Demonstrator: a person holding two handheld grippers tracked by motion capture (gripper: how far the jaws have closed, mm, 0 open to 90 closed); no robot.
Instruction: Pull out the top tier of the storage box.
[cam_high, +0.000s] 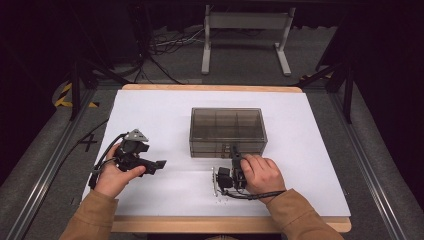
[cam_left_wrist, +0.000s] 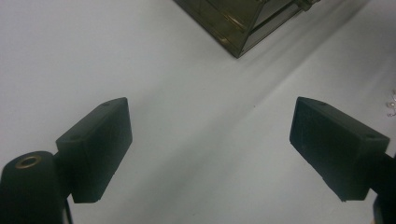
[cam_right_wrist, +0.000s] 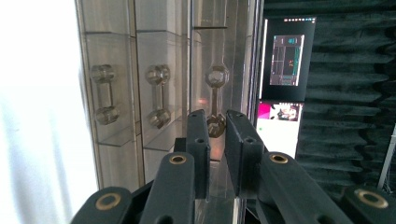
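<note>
The smoky transparent drawer box (cam_high: 227, 131) is sitting near the middle of the white tabletop (cam_high: 150, 110), with its long axis running across the high view from left to right and its drawer fronts facing the person. No brand, label or lettering is showing on the box; a screen (cam_right_wrist: 284, 79) behind it in the right gripper view is carrying coloured windows, but any writing there is too small to read.

In the right gripper view the box is appearing turned on its side, since the camera is rolled with the hand. Three clear dumbbell-shaped drawer handles are lining up across the front: the far handle (cam_right_wrist: 105, 94), the middle handle (cam_right_wrist: 159, 95) and the near handle (cam_right_wrist: 215, 100). Each handle's long axis is lying along the width of its drawer front.

The right tongs (cam_right_wrist: 217, 128) are reaching at the near handle, at the box's lower front edge in the high view. Their jaws are standing close together with a narrow gap, and the lower knob of that handle is sitting just at the tips; whether the pads are actually pressing on it I cannot tell.

The left tongs (cam_left_wrist: 210, 140) are standing wide apart with nothing between them, over bare tabletop well to the left of the box. They are pointing toward a corner of the box (cam_left_wrist: 238, 23). The left hand (cam_high: 114, 176) is holding them low, near the tabletop's left front.
</note>
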